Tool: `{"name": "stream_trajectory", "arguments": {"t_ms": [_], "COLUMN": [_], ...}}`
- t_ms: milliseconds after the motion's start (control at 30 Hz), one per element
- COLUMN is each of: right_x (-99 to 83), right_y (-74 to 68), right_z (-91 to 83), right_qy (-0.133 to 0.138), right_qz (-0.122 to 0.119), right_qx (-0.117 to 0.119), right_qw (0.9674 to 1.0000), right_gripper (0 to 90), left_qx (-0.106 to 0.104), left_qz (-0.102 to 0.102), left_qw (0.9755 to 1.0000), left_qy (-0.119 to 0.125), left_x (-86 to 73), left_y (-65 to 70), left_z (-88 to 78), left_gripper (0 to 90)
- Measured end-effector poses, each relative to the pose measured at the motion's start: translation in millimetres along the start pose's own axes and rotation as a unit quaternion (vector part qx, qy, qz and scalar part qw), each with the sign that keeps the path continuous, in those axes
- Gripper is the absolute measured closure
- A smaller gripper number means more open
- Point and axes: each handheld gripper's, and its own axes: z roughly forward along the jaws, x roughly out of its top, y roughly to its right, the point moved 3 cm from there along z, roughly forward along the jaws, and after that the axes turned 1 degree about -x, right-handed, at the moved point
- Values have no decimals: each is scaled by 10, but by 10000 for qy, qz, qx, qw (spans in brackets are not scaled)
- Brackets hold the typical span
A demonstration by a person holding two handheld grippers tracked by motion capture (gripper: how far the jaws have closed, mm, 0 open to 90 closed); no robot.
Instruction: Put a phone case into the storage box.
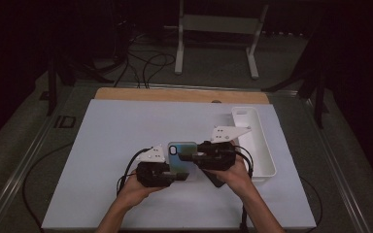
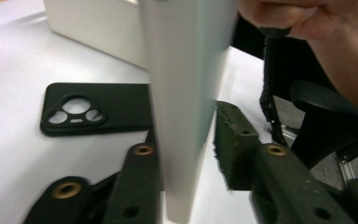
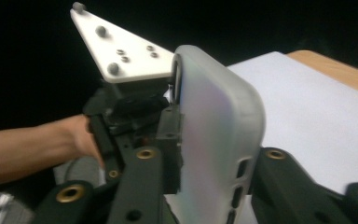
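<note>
The phone case point(image 1: 182, 160), pale and translucent with an iridescent sheen, sits between the two grippers near the middle of the white table point(image 1: 111, 141). Side cut-outs show along its edge. The left gripper point(image 1: 175, 175) and right gripper point(image 1: 194, 156) both have jaws narrowed on the case. A black phone case point(image 2: 98, 109) lies flat nearby; a white tray point(image 1: 260, 145) stands right. The held case's long axis runs near to far.
</note>
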Motion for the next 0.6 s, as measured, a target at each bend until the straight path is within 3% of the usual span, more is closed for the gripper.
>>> {"name": "stream_trajectory", "arguments": {"t_ms": [167,333,367,400,467,600], "right_x": [7,23,23,24,10,3], "right_y": [14,5,1,-4,-11,-22], "right_z": [10,0,-3,-1,-1,0], "right_qy": [210,341,338,313,138,72], "right_qz": [105,140,140,124,-110,-167], "right_qx": [57,247,277,222,-102,-314], "right_qw": [9997,9990,9989,9992,9998,9993], "right_gripper": [625,619,572,361,360,307], "left_qx": [-68,-111,-103,-4,51,255], "left_qz": [57,162,202,181,158,125], "left_qw": [9999,9997,9997,9998,9998,9996], "left_qy": [81,108,117,104,108,71], "left_x": [2,7,8,10,5,2], "left_y": [26,47,52,48,23,-11], "left_z": [19,1,-2,-4,-19,-40], "left_gripper": [838,851,852,860,862,862]}}
